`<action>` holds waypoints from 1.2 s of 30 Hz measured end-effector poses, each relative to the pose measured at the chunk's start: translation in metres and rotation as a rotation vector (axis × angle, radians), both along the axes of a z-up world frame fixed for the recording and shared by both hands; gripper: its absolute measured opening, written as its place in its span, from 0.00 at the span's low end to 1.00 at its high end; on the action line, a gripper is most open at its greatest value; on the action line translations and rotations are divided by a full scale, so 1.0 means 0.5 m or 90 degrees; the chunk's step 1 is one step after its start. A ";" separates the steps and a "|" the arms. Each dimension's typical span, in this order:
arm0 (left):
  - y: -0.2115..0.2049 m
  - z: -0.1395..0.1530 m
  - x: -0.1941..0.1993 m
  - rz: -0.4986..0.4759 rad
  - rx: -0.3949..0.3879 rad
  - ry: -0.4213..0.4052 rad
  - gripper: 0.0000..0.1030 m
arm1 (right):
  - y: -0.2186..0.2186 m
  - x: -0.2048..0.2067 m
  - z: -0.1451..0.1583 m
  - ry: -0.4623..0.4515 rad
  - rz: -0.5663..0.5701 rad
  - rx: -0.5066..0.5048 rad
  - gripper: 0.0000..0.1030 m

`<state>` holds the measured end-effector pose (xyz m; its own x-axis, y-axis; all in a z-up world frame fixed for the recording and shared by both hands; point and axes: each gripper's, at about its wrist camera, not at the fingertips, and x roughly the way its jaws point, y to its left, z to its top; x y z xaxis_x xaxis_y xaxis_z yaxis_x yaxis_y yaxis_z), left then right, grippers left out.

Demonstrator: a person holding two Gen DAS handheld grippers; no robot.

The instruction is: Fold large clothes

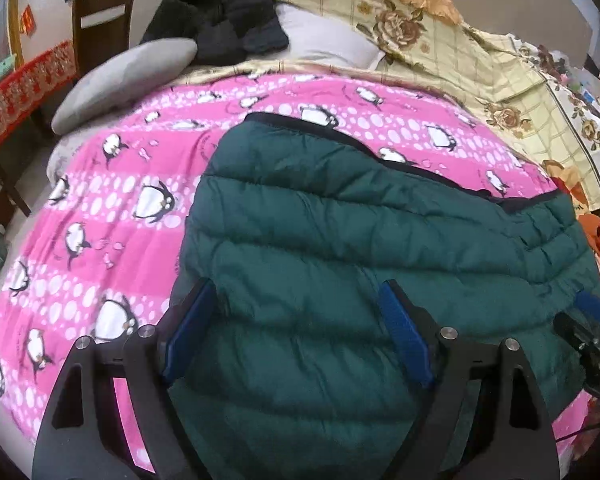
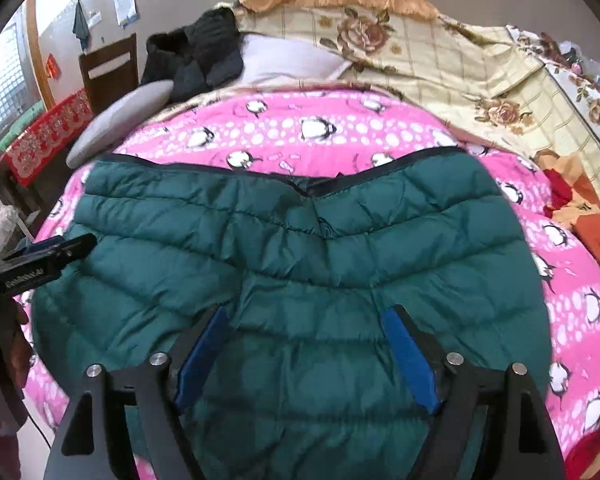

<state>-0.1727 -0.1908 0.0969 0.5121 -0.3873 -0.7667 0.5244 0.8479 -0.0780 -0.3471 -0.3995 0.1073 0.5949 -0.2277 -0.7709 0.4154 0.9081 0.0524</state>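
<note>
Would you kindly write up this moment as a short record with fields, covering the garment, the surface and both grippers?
garment: green puffer jacket, spread flat, dark-trimmed edge on the far side
surface: pink penguin blanket on a bed
left gripper: open, over the jacket's near part close to its left edge, blue fingers apart, nothing gripped
right gripper: open, over the jacket's near middle, nothing gripped
behind: grey pillow, black clothes, floral quilt
fold state: cannot tell how far it is folded
</note>
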 end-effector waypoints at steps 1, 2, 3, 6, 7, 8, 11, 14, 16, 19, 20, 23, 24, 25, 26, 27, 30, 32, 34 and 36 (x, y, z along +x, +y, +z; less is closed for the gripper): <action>0.002 0.007 -0.016 -0.001 0.004 -0.014 0.81 | 0.008 -0.012 0.008 -0.007 -0.002 -0.008 0.77; 0.003 0.014 -0.033 -0.001 0.006 -0.030 0.81 | 0.017 -0.024 0.018 -0.014 -0.001 -0.021 0.77; 0.004 0.020 -0.046 -0.001 0.006 -0.044 0.81 | 0.027 -0.034 0.027 -0.020 -0.001 -0.036 0.77; 0.009 0.044 -0.098 0.004 0.009 -0.106 0.81 | 0.050 -0.062 0.047 -0.042 -0.008 -0.066 0.77; 0.009 0.053 -0.116 0.009 0.015 -0.128 0.81 | 0.058 -0.072 0.052 -0.051 -0.008 -0.069 0.78; 0.010 0.062 -0.134 0.010 0.016 -0.149 0.81 | 0.068 -0.081 0.057 -0.059 -0.006 -0.069 0.78; 0.018 0.083 -0.173 -0.011 -0.014 -0.171 0.81 | 0.093 -0.105 0.065 -0.084 -0.011 -0.068 0.78; 0.029 0.099 -0.203 -0.015 -0.039 -0.187 0.81 | 0.107 -0.125 0.073 -0.105 -0.018 -0.056 0.78; 0.031 0.108 -0.219 -0.017 -0.046 -0.198 0.81 | 0.115 -0.138 0.080 -0.115 -0.029 -0.060 0.78; 0.032 0.116 -0.234 -0.020 -0.052 -0.203 0.81 | 0.119 -0.150 0.089 -0.130 -0.032 -0.055 0.83; 0.032 0.117 -0.241 -0.016 -0.053 -0.209 0.81 | 0.121 -0.154 0.092 -0.135 -0.036 -0.055 0.84; 0.035 0.118 -0.257 -0.006 -0.048 -0.230 0.81 | 0.126 -0.163 0.100 -0.146 -0.050 -0.068 0.85; 0.035 0.118 -0.260 -0.006 -0.047 -0.230 0.81 | 0.125 -0.167 0.102 -0.150 -0.052 -0.069 0.86; 0.036 0.117 -0.262 -0.004 -0.049 -0.227 0.81 | 0.124 -0.169 0.102 -0.151 -0.057 -0.068 0.86; 0.038 0.116 -0.262 -0.003 -0.052 -0.221 0.81 | 0.122 -0.172 0.102 -0.150 -0.062 -0.066 0.86; 0.039 0.115 -0.262 -0.003 -0.056 -0.216 0.81 | 0.121 -0.173 0.101 -0.152 -0.064 -0.064 0.86; 0.042 0.114 -0.261 0.000 -0.061 -0.210 0.81 | 0.124 -0.175 0.101 -0.151 -0.067 -0.072 0.87; 0.043 0.113 -0.259 0.002 -0.060 -0.204 0.81 | 0.128 -0.178 0.099 -0.149 -0.066 -0.078 0.87; 0.044 0.111 -0.259 0.008 -0.061 -0.200 0.81 | 0.132 -0.177 0.098 -0.146 -0.065 -0.080 0.87; 0.046 0.111 -0.261 0.010 -0.062 -0.200 0.81 | 0.138 -0.176 0.097 -0.149 -0.064 -0.078 0.87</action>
